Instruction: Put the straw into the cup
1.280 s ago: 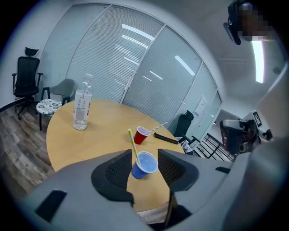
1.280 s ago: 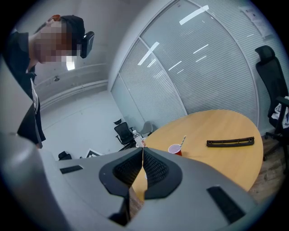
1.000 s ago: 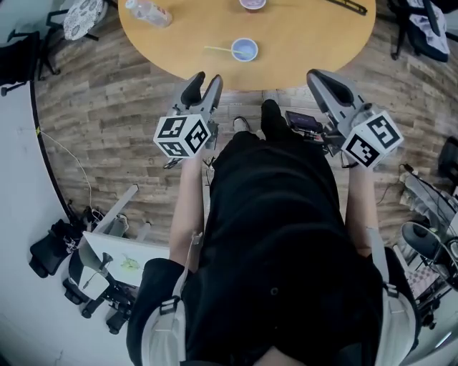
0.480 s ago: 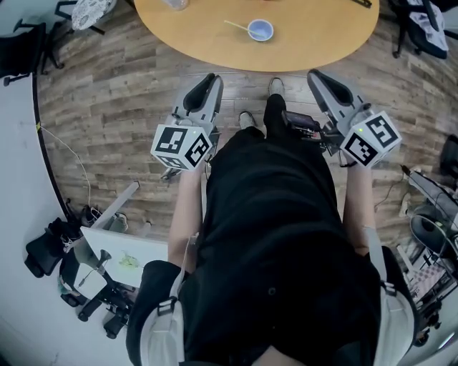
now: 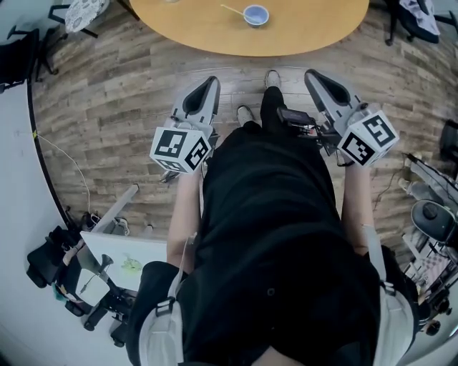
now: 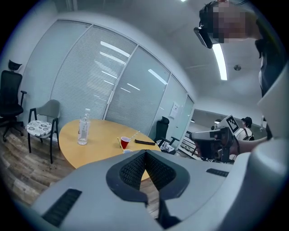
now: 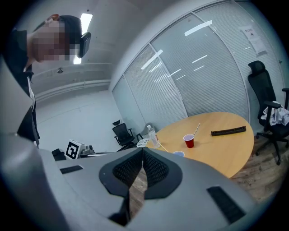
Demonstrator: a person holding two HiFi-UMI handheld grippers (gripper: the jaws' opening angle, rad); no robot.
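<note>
A small blue cup [image 5: 255, 14] stands near the front edge of the round wooden table [image 5: 315, 28], and a thin yellow straw [image 5: 230, 9] lies on the table touching it. Farther back, a red cup [image 7: 189, 141] holds a striped straw [image 7: 197, 129]; the left gripper view shows the same red cup [image 6: 125, 145]. My left gripper [image 5: 212, 80] hangs over the floor short of the table; its jaws are closing and meet at the tips with nothing between them. My right gripper [image 5: 312, 73] is level with it, shut and empty.
A clear water bottle [image 6: 82, 129] and a black bar [image 7: 228, 131] are also on the table. Office chairs [image 6: 43, 122] stand around it on the wooden floor. The person's legs and shoes [image 5: 270, 107] are between the grippers. Equipment [image 5: 93, 279] lies at the lower left.
The left gripper's jaws went from wide open to shut. Both grippers drew back from the table, which has slid toward the top edge of the head view.
</note>
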